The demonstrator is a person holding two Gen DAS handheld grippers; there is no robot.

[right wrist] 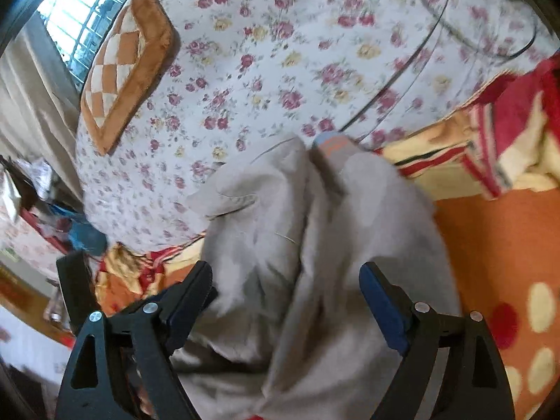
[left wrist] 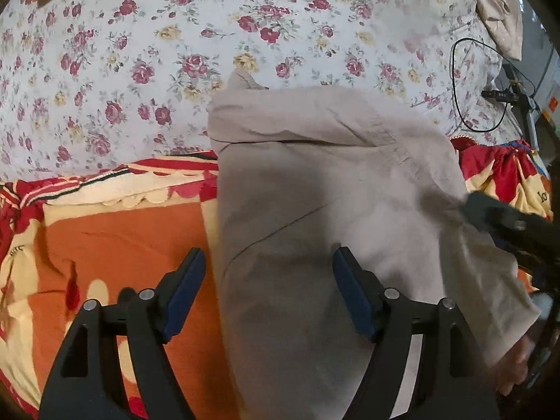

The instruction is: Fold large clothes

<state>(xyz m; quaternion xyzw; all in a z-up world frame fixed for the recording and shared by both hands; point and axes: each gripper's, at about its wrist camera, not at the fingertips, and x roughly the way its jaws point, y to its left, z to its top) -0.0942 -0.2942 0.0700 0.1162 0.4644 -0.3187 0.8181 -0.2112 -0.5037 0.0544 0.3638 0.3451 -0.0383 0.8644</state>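
Observation:
A beige garment lies folded into a long band on an orange, red and cream blanket. My left gripper is open just above the garment's left edge, holding nothing. The right gripper's finger shows in the left wrist view touching the garment's right edge. In the right wrist view the same garment is bunched and blurred, and my right gripper is open with the cloth lying between its jaws.
A white bedsheet with red roses covers the bed beyond the blanket. A brown checked cushion lies at the far corner by a window. A black cable loops over the sheet at the right. Another beige cloth lies at the far right.

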